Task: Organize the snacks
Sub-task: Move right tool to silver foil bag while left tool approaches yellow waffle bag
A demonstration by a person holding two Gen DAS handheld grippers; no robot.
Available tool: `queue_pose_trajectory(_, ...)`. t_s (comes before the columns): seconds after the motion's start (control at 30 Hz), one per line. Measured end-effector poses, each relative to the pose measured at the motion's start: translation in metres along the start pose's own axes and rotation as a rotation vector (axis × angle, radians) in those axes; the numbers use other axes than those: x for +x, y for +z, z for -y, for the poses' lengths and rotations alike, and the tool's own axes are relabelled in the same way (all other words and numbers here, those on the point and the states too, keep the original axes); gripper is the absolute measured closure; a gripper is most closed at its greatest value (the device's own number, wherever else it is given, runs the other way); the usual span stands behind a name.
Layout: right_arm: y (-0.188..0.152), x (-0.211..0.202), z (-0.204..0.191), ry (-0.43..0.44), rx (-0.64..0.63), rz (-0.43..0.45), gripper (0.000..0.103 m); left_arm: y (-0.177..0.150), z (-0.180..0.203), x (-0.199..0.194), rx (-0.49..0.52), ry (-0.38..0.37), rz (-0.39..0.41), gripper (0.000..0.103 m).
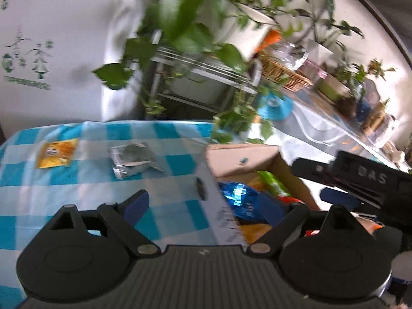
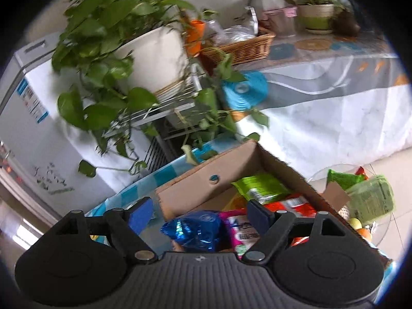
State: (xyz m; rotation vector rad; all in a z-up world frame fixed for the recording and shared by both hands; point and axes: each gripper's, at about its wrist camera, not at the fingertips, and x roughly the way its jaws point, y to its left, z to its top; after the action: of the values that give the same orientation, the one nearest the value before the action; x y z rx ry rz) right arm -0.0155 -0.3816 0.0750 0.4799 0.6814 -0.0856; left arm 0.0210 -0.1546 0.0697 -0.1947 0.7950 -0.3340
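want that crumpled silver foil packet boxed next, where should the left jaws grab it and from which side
Probably best from above, with the jaws closing across the crumpled silver foil packet at its puffed middle. It lies flat on the blue and white checked tablecloth, so its thin edges offer little to pinch. The open left gripper has bare cloth in front of it, so it could come in from the near side.

A yellow snack packet (image 1: pixel 57 153) and a crumpled silver packet (image 1: pixel 131 160) lie flat on the table, left of an open cardboard box (image 2: pixel 206 177) holding blue (image 2: pixel 195 228), green (image 2: pixel 260 186) and red (image 2: pixel 293 203) packets.
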Motion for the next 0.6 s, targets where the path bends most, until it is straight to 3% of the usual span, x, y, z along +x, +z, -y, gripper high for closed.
queue_pose_trajectory(0.43, -0.016, 0.020, -0.053, 0.069, -0.158, -0.043, 0.018, 0.007, -0.080, -0.003, -0.138, 0.179, 0.017, 0.012)
queue_pose_trajectory(0.6, -0.026, 0.029, -0.075, 0.089, -0.239, -0.053, 0.018, 0.013, -0.103, -0.004, -0.171, 0.209, 0.012, 0.012)
